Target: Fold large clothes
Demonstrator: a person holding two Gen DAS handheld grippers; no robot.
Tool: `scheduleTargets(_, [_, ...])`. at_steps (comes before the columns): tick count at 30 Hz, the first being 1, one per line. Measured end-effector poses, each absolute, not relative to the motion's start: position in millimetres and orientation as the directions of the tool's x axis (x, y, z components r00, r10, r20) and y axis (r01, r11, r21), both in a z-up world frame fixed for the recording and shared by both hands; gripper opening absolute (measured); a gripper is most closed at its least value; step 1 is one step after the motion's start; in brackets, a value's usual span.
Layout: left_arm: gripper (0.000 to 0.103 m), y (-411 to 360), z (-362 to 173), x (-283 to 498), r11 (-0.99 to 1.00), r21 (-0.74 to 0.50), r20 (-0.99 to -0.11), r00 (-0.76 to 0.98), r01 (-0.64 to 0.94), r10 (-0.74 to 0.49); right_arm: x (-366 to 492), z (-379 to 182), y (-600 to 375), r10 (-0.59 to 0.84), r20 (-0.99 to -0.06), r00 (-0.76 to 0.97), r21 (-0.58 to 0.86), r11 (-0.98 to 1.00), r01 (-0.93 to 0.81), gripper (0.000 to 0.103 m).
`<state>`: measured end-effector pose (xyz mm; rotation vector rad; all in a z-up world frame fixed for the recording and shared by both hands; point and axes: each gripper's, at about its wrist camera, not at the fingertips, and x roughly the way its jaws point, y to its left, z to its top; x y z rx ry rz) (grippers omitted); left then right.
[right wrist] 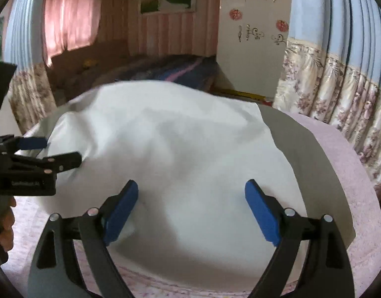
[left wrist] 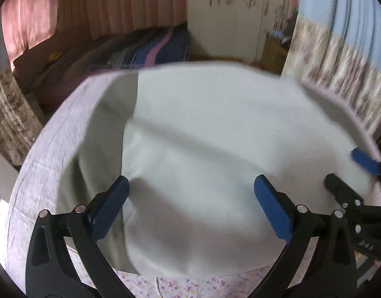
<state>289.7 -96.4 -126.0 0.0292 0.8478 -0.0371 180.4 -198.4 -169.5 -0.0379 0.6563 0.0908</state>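
A large white garment [left wrist: 205,134] lies spread and rumpled on a pink quilted bed cover [left wrist: 49,149]; it also fills the middle of the right wrist view [right wrist: 180,149]. My left gripper [left wrist: 191,191] is open just above the garment's near part, blue pads wide apart, holding nothing. My right gripper [right wrist: 191,193] is open over the garment's near part, also empty. The right gripper shows at the right edge of the left wrist view [left wrist: 349,171], and the left gripper shows at the left edge of the right wrist view [right wrist: 63,151], both open. A grey layer [right wrist: 312,164] of the garment shows along its right side.
A second bed with a dark striped blanket [left wrist: 140,49] stands behind. A white wardrobe [right wrist: 252,37] stands at the back right. Floral curtains [right wrist: 334,94] hang at the right, pink curtains [right wrist: 68,19] at the back left. The bed cover's floral edge [left wrist: 180,285] lies nearest me.
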Motion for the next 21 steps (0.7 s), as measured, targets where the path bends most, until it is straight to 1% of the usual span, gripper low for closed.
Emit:
scheduleTargets(1, [0.100, -94, -134, 292, 0.999, -0.006, -0.764, 0.644, 0.041, -0.031, 182, -173, -204, 0.066, -0.623, 0.780, -0.002, 0.996, -0.087, 0.088])
scheduleTargets(2, [0.100, -88, -144, 296, 0.997, -0.057, -0.785, 0.615, 0.048, -0.074, 184, -176, -207, 0.051, -0.635, 0.771, -0.011, 0.997, -0.075, 0.088])
scheduleTargets(4, [0.100, -80, -154, 301, 0.992, -0.116, -0.796, 0.593, 0.050, -0.123, 187, -180, -211, 0.032, -0.651, 0.759, -0.037, 0.997, -0.073, 0.088])
scheduleTargets(5, [0.100, -79, -156, 303, 0.991, -0.124, -0.797, 0.590, 0.055, -0.132, 190, -182, -216, 0.028, -0.654, 0.756, -0.039, 0.997, -0.071, 0.088])
scheduleTargets(11, [0.100, -86, -171, 306, 0.996, -0.028, -0.796, 0.601, 0.087, -0.075, 190, -188, -235, -0.020, -0.657, 0.754, -0.081, 0.996, -0.045, 0.088])
scheduleTargets(12, [0.100, -85, -174, 307, 0.996, -0.033, -0.797, 0.598, 0.089, -0.079, 190, -190, -242, -0.041, -0.659, 0.751, -0.084, 0.996, -0.020, 0.089])
scheduleTargets(15, [0.100, -82, -173, 313, 0.995, -0.040, -0.803, 0.589, 0.095, -0.089, 194, -193, -257, -0.013, -0.674, 0.739, -0.028, 1.000, -0.007, 0.090])
scheduleTargets(17, [0.100, -84, -173, 317, 0.995, -0.035, -0.806, 0.586, 0.098, -0.086, 192, -195, -262, -0.046, -0.674, 0.737, -0.043, 0.999, 0.022, 0.093])
scheduleTargets(21, [0.100, -80, -176, 317, 0.994, -0.037, -0.807, 0.584, 0.103, -0.091, 193, -197, -278, -0.029, -0.682, 0.730, 0.001, 0.999, 0.041, 0.094])
